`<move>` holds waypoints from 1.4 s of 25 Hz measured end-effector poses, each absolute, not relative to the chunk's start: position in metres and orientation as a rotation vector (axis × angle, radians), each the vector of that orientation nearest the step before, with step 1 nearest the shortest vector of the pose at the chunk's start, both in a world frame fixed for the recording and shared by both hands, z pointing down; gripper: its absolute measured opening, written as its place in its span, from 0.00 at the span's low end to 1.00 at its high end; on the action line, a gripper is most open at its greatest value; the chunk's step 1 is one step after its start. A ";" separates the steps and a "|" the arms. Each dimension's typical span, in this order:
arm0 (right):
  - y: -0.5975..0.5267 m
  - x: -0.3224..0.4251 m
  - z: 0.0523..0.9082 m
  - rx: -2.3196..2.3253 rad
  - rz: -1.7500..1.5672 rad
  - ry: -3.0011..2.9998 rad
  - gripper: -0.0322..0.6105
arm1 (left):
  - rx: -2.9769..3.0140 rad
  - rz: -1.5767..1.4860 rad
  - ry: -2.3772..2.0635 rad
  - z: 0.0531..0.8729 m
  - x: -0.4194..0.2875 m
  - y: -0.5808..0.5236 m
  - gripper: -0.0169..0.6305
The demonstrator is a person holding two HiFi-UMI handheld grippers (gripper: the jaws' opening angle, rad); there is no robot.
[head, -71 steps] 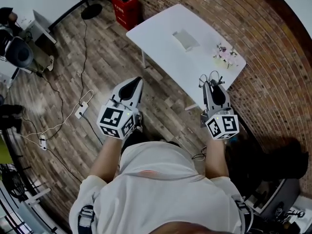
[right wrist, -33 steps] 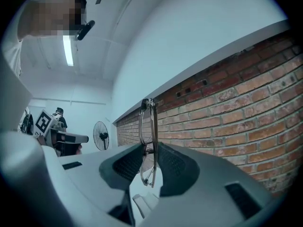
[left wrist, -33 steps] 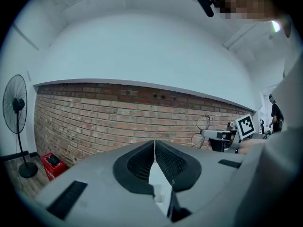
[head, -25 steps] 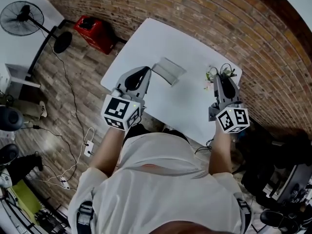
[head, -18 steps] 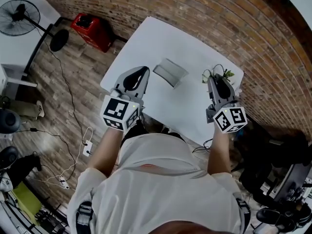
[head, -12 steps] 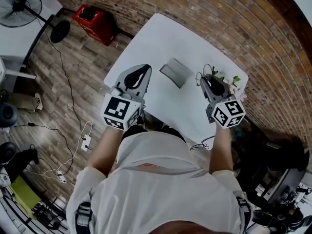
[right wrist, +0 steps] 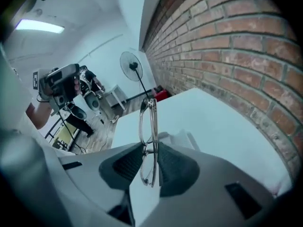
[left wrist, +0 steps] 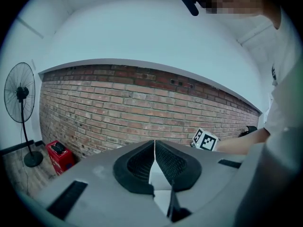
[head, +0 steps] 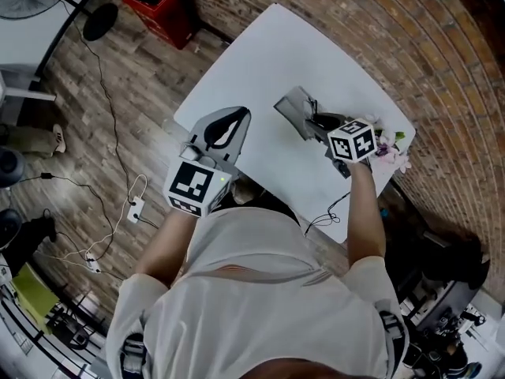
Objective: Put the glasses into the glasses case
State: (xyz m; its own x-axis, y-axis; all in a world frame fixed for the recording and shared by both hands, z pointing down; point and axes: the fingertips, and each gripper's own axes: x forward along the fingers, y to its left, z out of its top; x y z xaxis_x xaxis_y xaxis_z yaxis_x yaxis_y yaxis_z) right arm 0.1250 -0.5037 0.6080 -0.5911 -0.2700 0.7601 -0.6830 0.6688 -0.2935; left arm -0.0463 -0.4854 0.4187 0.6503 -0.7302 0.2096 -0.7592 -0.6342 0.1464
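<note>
Two grippers hang over the white table (head: 260, 61). The right gripper (right wrist: 150, 150) is clamped on the glasses (right wrist: 147, 115), which are folded and pinched near the middle. The frame stands edge-on past the pads, probably to slide lengthwise into the glasses case (head: 293, 107). That case lies mid-table, seemingly open, at the gripper's ten o'clock in the head view. The left gripper (left wrist: 154, 148), jaws together and empty, hovers at the table's eight o'clock edge, likely ready to steady the case. The glasses look thin-rimmed, pale and clear-lensed.

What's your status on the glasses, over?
Right hand-held gripper shut on thin wire-framed glasses, by grey rectangular glasses case. Left hand-held gripper shut, empty. Nothing in the way.
</note>
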 end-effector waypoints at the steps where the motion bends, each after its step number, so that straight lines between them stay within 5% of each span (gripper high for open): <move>1: -0.504 0.123 0.620 0.683 0.780 -2.150 0.28 | 2.640 0.196 -1.211 0.422 -0.047 -0.485 0.06; 18: -0.508 0.111 0.711 0.017 0.958 -1.654 0.29 | 2.539 0.259 -1.234 0.455 -0.063 -0.493 0.06; 31: -0.528 0.107 0.702 0.215 0.921 -1.761 0.44 | 2.542 0.251 -1.211 0.455 -0.061 -0.502 0.06; 35: -0.549 0.108 0.653 0.436 0.848 -1.929 0.40 | 2.589 0.230 -1.187 0.444 -0.054 -0.506 0.06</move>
